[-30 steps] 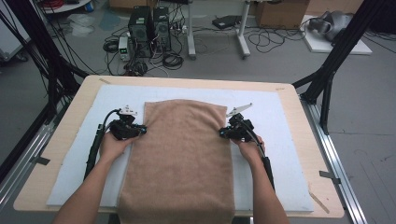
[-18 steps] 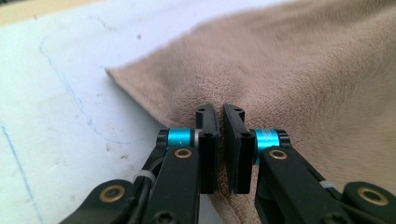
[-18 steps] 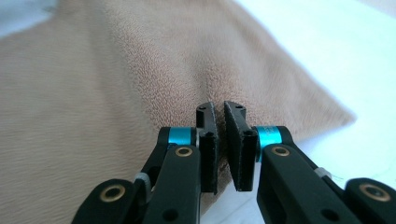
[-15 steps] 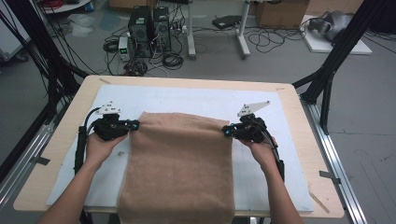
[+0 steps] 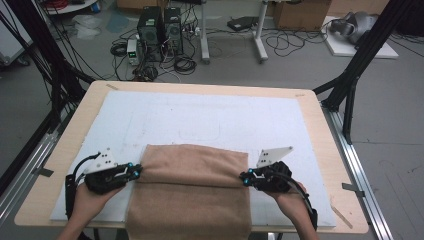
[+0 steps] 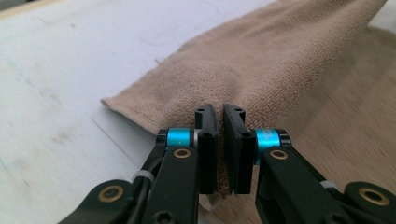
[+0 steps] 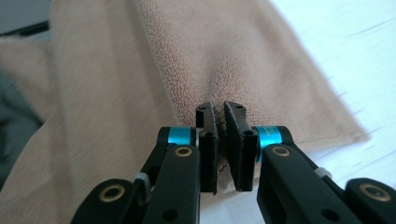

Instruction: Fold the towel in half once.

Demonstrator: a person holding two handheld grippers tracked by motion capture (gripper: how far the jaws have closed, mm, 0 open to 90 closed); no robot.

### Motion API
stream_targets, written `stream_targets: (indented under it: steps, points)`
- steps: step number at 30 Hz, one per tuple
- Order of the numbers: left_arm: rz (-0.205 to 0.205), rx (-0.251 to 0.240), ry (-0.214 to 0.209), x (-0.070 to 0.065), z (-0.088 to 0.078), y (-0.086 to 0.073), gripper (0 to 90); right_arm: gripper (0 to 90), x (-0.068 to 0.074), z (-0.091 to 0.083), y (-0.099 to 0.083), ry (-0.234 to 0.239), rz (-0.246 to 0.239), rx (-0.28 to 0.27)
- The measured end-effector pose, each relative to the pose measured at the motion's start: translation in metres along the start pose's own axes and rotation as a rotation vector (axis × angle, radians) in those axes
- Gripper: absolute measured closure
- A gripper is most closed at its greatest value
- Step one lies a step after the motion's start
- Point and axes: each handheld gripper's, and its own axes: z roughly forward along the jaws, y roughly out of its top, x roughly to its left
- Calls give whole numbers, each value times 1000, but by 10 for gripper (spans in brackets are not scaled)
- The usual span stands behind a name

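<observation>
At the near edge, your left gripper point(image 5: 136, 172) and right gripper point(image 5: 243, 178) pinch the towel point(image 5: 192, 190); uneven pulling could skew the fold.

This looks like a robotics lab or test room. A wooden worktop point(image 5: 320, 125) with a white mat point(image 5: 200, 120) stands inside a frame of black struts point(image 5: 357, 65) on a bare grey floor point(image 5: 400, 150). Behind it two computer towers point(image 5: 160, 27) sit on the floor among loose tangled cables point(image 5: 295, 42), beside metal table legs point(image 5: 257, 35) and cardboard boxes point(image 5: 300, 12).
</observation>
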Motion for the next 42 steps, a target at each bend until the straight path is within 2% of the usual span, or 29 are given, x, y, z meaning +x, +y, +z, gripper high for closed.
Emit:
stream_targets:
  steps: [3, 5, 6, 9, 11, 13, 15, 18, 21, 23, 27, 29, 30, 35, 38, 40, 41, 42]
  points:
    - [-10, 14, -4, -7, -4, -11, 796, 793, 8, 6, -12, 30, 5, 33]
    - [-27, 12, -9, -6, -8, -13, 691, 734, 9, 7, -15, 32, 13, 37]
    - [-33, 3, -11, -5, -11, -12, 669, 710, 9, 5, -15, 31, 18, 23]
    - [-49, -9, -6, 2, -16, -2, 603, 635, 6, -4, -10, -4, 27, -20]
    - [-39, -8, 11, 8, -13, 7, 585, 594, 0, -6, -4, -35, 31, -33]
    - [-36, -5, 29, 15, -7, 14, 559, 550, -7, -4, 1, -69, 35, -33]
    - [-59, -9, 41, 22, 4, 18, 547, 541, -18, 2, 4, -94, 47, -35]
    - [-79, 9, 60, 32, 21, 21, 535, 526, -35, 17, 7, -117, 66, -23]
    - [-83, 65, 76, 42, 40, 23, 574, 519, -50, 35, 6, -124, 99, -14]
    - [-100, 97, 84, 50, 53, 23, 575, 513, -56, 46, 5, -141, 114, 15]
    - [-120, 175, 107, 60, 69, 17, 572, 515, -65, 58, 1, -160, 133, 43]
    - [-144, 199, 101, 63, 74, 13, 572, 531, -67, 61, -1, -167, 143, 63]
    - [-148, 188, 103, 63, 74, 12, 576, 553, -68, 62, -2, -167, 145, 56]
    - [-128, 201, 120, 60, 74, 13, 641, 646, -69, 61, -3, -179, 148, 55]
    - [-127, 199, 111, 59, 75, 14, 706, 698, -70, 61, -3, -184, 153, 52]
    - [-129, 199, 106, 59, 75, 14, 731, 740, -70, 61, -4, -168, 158, 51]
    - [-125, 200, 89, 59, 74, 14, 759, 751, -70, 61, -4, -166, 156, 52]
    - [-121, 200, 91, 58, 75, 14, 796, 777, -71, 61, -4, -159, 154, 47]
